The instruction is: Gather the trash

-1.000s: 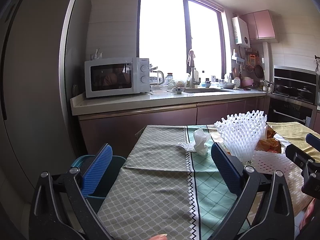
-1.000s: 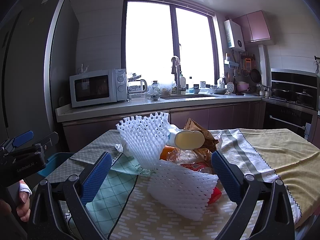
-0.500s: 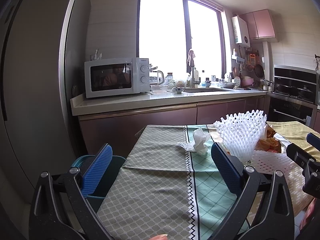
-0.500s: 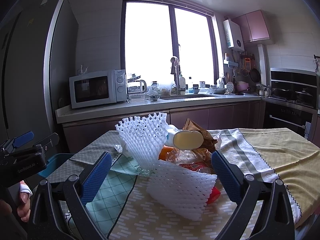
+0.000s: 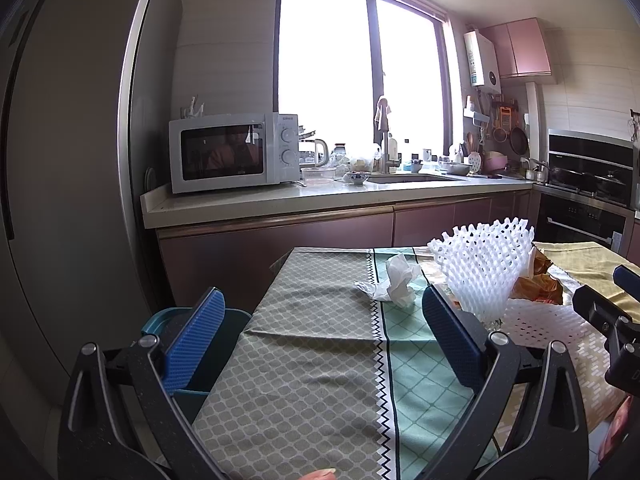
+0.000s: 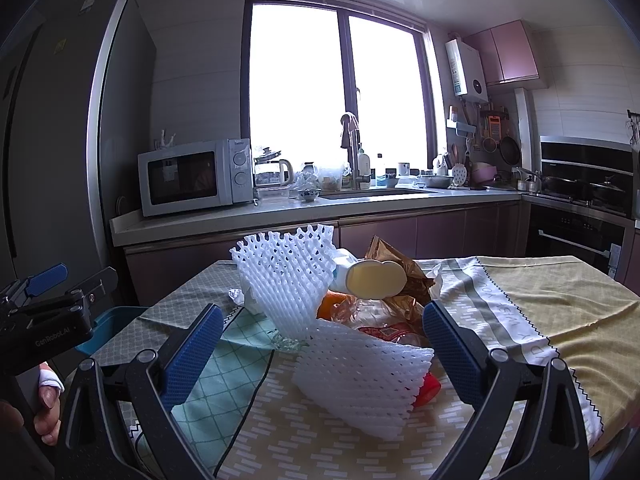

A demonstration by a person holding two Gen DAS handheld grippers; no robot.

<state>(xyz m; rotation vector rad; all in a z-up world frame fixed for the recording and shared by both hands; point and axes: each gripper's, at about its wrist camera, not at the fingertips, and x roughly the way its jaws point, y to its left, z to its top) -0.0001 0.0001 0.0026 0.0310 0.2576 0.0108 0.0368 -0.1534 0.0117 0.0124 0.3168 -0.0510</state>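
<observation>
two foam nets [image 6: 286,276] [image 6: 360,380], one crumpled tissue [image 5: 396,284], one bin [image 5: 200,344]

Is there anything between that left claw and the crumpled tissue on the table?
Nothing visible. Only bare tablecloth lies between the open left gripper and the tissue. The white foam net stands to the tissue's right, off that path.

Ahead of the left gripper [image 5: 320,336] at 12 o'clock the tablecloth [image 5: 312,360] lies bare up to the crumpled tissue [image 5: 394,284]. At 2 o'clock the upright foam net [image 5: 482,268] blocks passage. Before the right gripper [image 6: 322,354] the flat foam net [image 6: 362,384] and the wrapper pile [image 6: 394,280] fill 12 o'clock; open cloth lies at 2 o'clock.
</observation>
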